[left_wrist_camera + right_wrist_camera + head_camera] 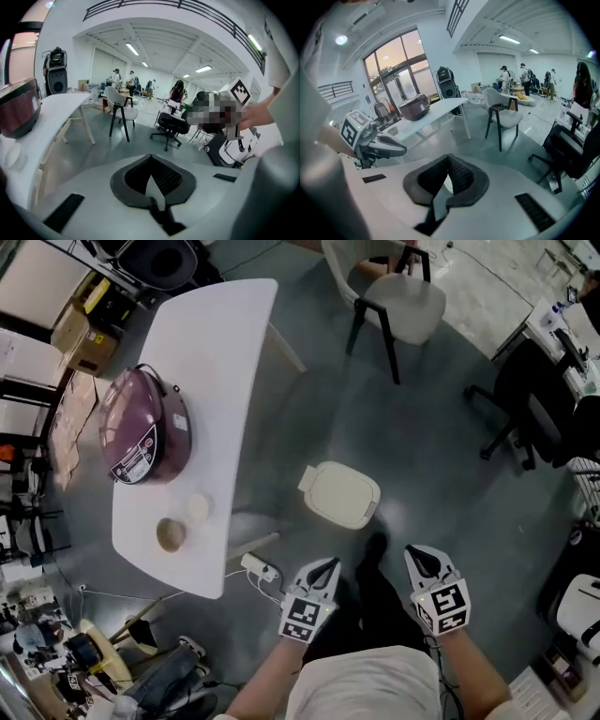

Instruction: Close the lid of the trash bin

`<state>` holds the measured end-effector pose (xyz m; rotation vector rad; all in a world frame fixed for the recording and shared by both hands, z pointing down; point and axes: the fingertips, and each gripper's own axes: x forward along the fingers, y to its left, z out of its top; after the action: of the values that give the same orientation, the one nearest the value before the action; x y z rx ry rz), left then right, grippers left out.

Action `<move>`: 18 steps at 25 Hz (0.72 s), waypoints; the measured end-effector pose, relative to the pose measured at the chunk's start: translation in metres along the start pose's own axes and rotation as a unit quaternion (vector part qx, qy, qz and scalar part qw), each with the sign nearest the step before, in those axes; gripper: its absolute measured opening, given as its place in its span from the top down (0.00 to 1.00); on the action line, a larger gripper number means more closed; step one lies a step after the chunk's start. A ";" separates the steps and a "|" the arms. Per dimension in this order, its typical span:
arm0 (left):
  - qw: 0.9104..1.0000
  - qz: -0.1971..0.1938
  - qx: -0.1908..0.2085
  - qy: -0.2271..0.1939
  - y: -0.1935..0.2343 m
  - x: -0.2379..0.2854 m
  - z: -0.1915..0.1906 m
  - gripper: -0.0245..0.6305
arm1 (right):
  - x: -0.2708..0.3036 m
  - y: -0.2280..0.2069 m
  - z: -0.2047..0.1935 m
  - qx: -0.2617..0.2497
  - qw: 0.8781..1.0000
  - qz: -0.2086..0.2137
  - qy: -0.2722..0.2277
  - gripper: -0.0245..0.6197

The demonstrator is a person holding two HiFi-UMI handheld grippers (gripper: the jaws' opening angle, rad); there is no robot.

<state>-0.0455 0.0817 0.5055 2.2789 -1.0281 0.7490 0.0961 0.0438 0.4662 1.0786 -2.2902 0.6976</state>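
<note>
The cream trash bin (339,495) stands on the grey floor in the head view, its lid lying flat on top. My left gripper (328,565) hangs in the air nearer to me than the bin, a little left of it, jaws together and empty. My right gripper (414,553) is level with it on the right, also shut on nothing. In the left gripper view the left gripper's (151,158) dark pads meet with no gap. In the right gripper view the right gripper's (448,158) pads also touch. The bin shows in neither gripper view.
A white table (225,352) stands left of the bin with a purple rice cooker (145,427) and a small bowl (171,534). A power strip (260,568) lies by the table leg. A chair (398,296) and a black office chair (530,413) stand beyond.
</note>
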 end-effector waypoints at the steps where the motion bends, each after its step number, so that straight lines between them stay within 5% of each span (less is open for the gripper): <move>1: 1.000 0.001 -0.004 -0.009 0.000 -0.014 0.001 0.94 | -0.005 0.010 0.003 -0.007 1.000 -0.002 -0.003 0.94; 18: 0.993 -0.014 -0.010 -0.117 -0.053 -0.229 -0.008 0.94 | -0.126 0.173 0.039 -0.069 0.994 -0.029 -0.079 0.94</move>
<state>-0.1339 0.2307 0.3462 2.3997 -1.0984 0.4643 0.0189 0.1823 0.3179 1.1647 -2.3893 0.4381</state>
